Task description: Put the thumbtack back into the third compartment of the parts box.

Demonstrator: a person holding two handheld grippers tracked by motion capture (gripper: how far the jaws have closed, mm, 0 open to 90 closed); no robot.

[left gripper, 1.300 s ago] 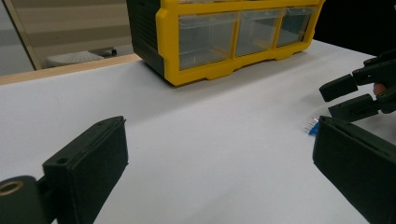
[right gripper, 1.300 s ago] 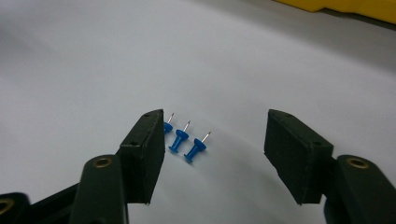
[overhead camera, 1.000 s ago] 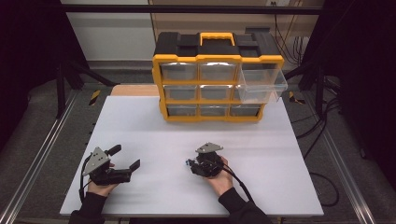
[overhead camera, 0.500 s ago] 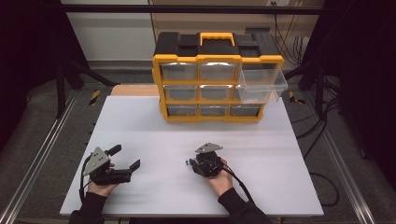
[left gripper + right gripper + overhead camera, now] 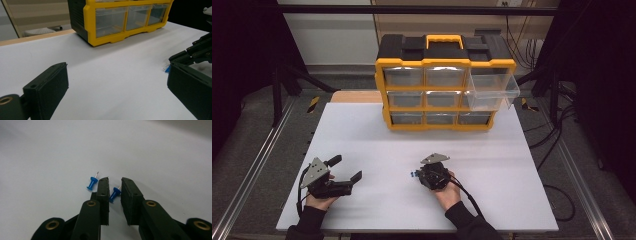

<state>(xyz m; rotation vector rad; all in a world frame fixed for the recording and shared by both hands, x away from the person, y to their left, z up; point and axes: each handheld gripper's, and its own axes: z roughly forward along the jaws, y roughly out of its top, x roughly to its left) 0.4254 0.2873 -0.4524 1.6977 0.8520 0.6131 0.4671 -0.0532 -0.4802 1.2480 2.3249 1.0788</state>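
Left gripper (image 5: 343, 171) idle at the table's (image 5: 377, 145) left, fingers (image 5: 47, 86) spread wide, nothing between them – leave it parked.

Right gripper (image 5: 115, 185) is on the pick: fingers have just been closing and stand nearly together, one blue pushpin (image 5: 114, 193) in the narrow gap. Can't tell whether the pads already press on it, so I call it not yet gripped. My read for doing this well: close slowly on the plastic head, not the pin, keep the fingertips low on the table, then lift straight up.

Second blue pushpin (image 5: 92, 182) lies just outside the left finger – don't knock it.

Both pins are small, blue plastic head, thin metal point, lying on their sides. In the high view they sit at the gripper's tips, near centre, well short of the yellow drawer organizer (image 5: 444, 90).
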